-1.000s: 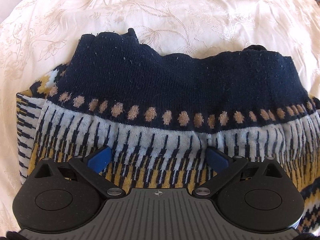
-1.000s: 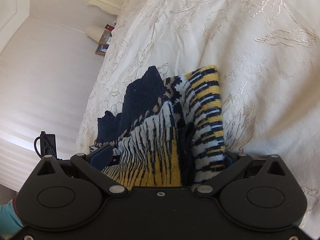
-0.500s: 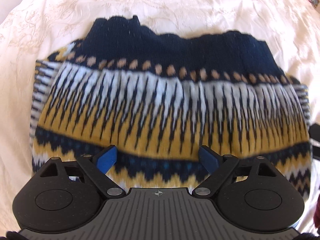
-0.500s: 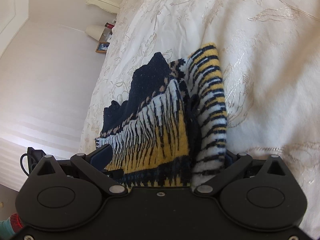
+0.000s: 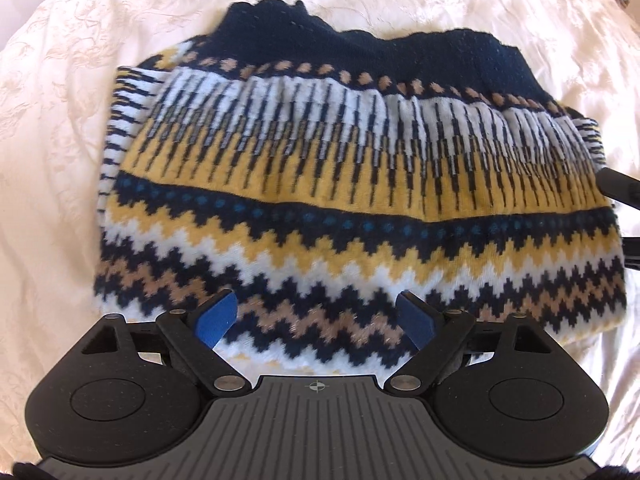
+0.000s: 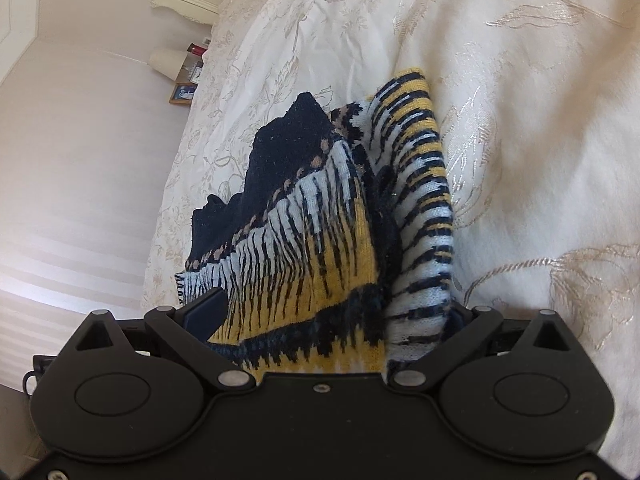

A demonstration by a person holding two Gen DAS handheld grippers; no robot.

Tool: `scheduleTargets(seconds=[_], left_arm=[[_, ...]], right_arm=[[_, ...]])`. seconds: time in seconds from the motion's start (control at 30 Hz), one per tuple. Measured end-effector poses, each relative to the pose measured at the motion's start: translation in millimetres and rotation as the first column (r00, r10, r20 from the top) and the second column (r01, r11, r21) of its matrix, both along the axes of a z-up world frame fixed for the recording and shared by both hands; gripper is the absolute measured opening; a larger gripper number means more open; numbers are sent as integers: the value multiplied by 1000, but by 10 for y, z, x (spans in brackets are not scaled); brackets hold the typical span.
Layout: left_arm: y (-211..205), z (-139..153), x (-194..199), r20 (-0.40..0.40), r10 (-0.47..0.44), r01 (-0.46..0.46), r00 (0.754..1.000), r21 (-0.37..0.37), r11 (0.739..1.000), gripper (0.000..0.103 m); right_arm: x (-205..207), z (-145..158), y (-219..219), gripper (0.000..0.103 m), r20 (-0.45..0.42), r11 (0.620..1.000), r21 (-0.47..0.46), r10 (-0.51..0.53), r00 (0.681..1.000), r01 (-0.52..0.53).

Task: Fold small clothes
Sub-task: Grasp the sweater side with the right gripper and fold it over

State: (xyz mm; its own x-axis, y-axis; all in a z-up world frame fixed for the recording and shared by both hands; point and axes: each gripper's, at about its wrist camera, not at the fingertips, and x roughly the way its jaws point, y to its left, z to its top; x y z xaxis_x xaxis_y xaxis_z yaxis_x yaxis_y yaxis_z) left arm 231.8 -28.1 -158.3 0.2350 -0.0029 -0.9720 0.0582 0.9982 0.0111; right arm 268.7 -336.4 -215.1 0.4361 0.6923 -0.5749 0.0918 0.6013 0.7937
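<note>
Left tongs stand apart, blue pads hovering over the near hem of the sweater, nothing between them. Right tongs are at the sweater's side edge with a bunched stack of layers, striped sleeve included, filling the gap; the arms look wide, so I can't tell whether they're clamped on it or just straddling it. The sweater lies on the bed, already folded into a compact rectangle, navy collar end away from the left tongs, zigzag hem near them. My read: this is the tidy-up or release of a fold, one more fold likely left. To do it well: keep the right tongs low so the layers aren't lifted off the bedspread, and let go only once the sleeve sits tucked under the top panel, else it will spring out at the side. Use the left tongs to press or pin the hem while the right side lets go. Knit is thick and grippy, so edges should stay put, but dragging will bunch it; lift clear instead of sliding.
</note>
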Motion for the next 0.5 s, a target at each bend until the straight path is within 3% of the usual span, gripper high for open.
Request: scheduleTargets(seconds=[0.03, 0.13, 0.2, 0.5], left_arm=[[54, 73, 19, 7, 1, -1, 1000, -5, 1000, 86], [227, 173, -79, 32, -3, 3, 999, -14, 1000, 86], [373, 237, -126, 49, -9, 10, 999, -20, 1000, 86], [937, 426, -136, 82, 7, -1, 997, -67, 998, 86]], right_arm=[[0, 26, 34, 91, -2, 1000, -22, 3, 1000, -3], [9, 82, 150, 55, -32, 993, -116, 23, 999, -27], [10, 125, 246, 41, -49, 980, -192, 37, 998, -46], [-9, 521, 601, 34, -35, 924, -382, -24, 999, 9]])
